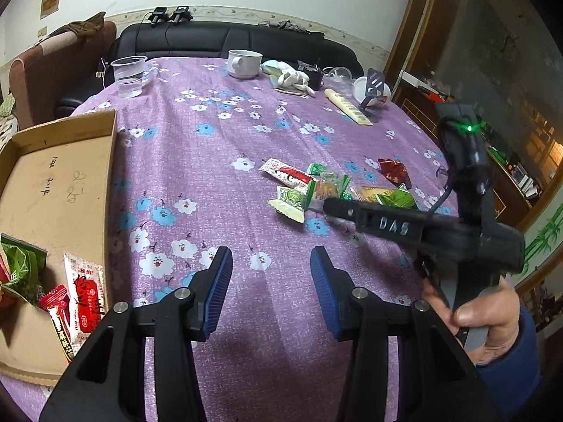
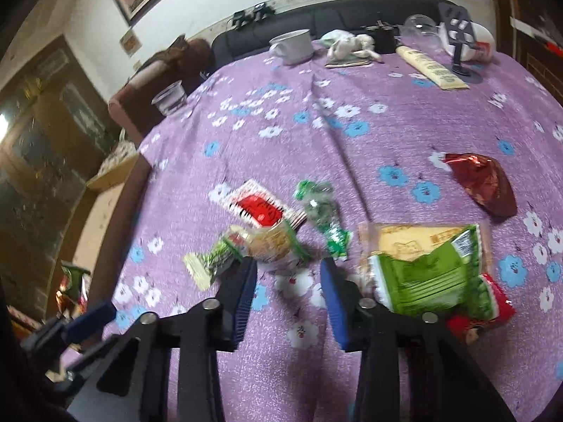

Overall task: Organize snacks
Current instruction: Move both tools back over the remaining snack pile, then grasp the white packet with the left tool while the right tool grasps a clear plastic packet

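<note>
Surface: purple floral tablecloth point(image 1: 218, 161), sofa behind.
Writing: "DAS" on the right gripper point(image 2: 286, 274) arm; red Chinese print on box packets, unreadable.
Room: bare cloth mid-frame; cardboard box point(image 1: 70, 183) at left edge.
Snacks: snack pile point(image 2: 267, 242) just beyond right tips.
Tongs: right jaws apart, pads touching nothing; left gripper point(image 1: 271, 263) open, empty.

1. The tablecloth point(image 1: 218, 161) is woven purple cloth, matt and slightly coarse.
2. The box point(image 1: 63, 183) is plain brown cardboard, dull.
3. The red wrapper point(image 2: 484, 183) is crinkled, shiny foil.
4. The green packet point(image 2: 429, 274) is glossy plastic film.
5. The cup point(image 1: 129, 75) is clear plastic.
</note>
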A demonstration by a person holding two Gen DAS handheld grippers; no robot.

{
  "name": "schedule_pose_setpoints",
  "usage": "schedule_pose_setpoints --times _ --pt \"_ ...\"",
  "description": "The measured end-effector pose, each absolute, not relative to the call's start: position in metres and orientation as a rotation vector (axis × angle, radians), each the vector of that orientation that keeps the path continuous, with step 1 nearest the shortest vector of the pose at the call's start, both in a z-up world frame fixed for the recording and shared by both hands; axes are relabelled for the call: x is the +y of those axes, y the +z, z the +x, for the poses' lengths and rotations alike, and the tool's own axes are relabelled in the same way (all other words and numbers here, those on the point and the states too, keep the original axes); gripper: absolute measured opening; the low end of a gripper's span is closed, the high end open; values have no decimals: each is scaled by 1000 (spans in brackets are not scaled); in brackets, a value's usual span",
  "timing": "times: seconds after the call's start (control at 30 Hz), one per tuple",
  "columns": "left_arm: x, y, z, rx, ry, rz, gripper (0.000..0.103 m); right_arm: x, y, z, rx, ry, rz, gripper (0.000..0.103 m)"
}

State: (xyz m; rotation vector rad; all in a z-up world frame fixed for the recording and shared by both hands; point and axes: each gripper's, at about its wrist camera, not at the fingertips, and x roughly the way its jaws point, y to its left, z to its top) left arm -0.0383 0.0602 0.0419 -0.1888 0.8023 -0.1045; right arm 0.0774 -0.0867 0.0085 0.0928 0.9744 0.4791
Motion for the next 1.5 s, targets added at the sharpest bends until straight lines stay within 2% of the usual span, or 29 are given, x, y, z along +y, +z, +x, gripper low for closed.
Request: schedule_pose_setpoints --times 0.27,0.3,0.6,1.27,1.4,1.5 --pt "70 45 -38 798 -85 -204 44 -77 15 65 988 654 121 29" --pt "71 45 -37 800 -85 -207 44 -80 18 65 975 657 141 32" --pt "70 41 -26 829 -85 -201 44 -112 26 77 936 567 312 32" --pt "74 30 17 929 -96 -213 44 -145 29 85 928 514 442 32" --pt "60 27 33 938 -108 -188 52 -145 29 85 926 516 447 32" --pt "47 25 41 941 -130 -151 53 -147 30 85 920 511 447 32"
